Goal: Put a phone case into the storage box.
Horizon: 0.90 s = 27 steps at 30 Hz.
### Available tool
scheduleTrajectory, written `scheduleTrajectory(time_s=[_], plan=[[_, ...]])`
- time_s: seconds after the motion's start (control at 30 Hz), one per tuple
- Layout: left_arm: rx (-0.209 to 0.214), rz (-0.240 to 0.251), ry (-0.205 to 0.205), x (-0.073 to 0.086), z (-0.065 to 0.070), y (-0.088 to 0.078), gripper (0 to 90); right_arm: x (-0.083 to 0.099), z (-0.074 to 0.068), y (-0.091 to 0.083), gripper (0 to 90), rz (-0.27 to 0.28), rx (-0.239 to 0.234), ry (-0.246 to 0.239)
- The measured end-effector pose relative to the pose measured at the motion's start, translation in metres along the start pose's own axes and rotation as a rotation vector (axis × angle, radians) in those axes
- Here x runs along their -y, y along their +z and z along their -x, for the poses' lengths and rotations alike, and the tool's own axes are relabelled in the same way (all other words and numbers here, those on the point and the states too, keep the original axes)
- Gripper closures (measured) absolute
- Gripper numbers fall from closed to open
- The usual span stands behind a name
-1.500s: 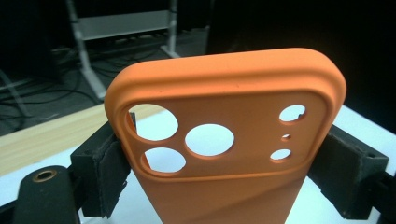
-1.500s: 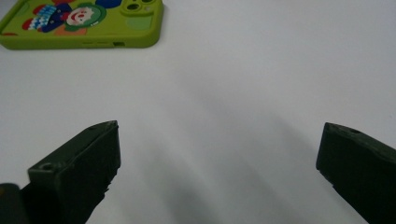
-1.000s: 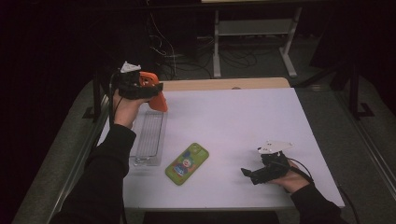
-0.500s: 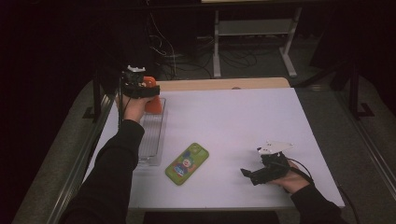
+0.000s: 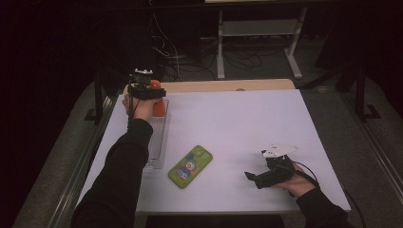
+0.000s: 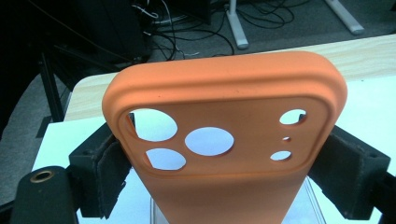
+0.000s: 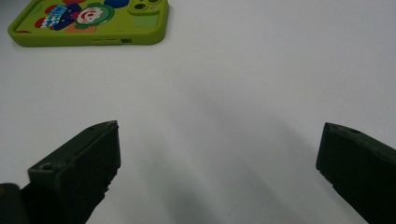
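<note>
An orange phone case is clamped between the pads of the left gripper, which press against its two long edges; the case is held upright, its camera cut-outs at the top. In the high view the case is seen at the far end of a clear plastic tray, which lies along the left side of the white table. The tray is taken as the landmark: the left gripper is held over its far end, and the person's dark sleeve is stretched along it from the near edge of the table. Just to the right of the tray's near end a green phone case printed with a cartoon figure is laid flat on the table, apart from the tray. Well to the right of the tray, beyond the green case, the right gripper is rested low on the table near its near edge. Its jaws are spread wide over bare white surface, with nothing between them, and the green case is seen ahead of them.
</note>
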<state>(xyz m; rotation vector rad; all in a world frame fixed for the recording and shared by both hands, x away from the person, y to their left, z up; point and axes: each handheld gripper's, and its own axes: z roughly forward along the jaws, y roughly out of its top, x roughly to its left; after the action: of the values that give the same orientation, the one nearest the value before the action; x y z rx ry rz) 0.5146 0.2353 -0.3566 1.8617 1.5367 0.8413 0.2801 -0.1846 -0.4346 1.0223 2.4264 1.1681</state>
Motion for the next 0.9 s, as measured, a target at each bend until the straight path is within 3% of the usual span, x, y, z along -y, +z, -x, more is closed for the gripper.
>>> scheduleTrajectory(time_s=[0.13,0.6,0.9], plan=[[0.009,-0.003,-0.016,0.002,0.001,0.005,13.4,0.000,0.000,0.000,0.0,0.005,0.001,-0.010],[-0.002,0.001,0.038,0.005,0.007,0.016,12.0,0.000,0.000,0.001,0.0,0.006,-0.001,-0.020],[0.007,0.024,0.034,0.005,0.005,0.015,3.8,0.000,-0.001,0.001,0.0,0.004,-0.003,-0.020]])
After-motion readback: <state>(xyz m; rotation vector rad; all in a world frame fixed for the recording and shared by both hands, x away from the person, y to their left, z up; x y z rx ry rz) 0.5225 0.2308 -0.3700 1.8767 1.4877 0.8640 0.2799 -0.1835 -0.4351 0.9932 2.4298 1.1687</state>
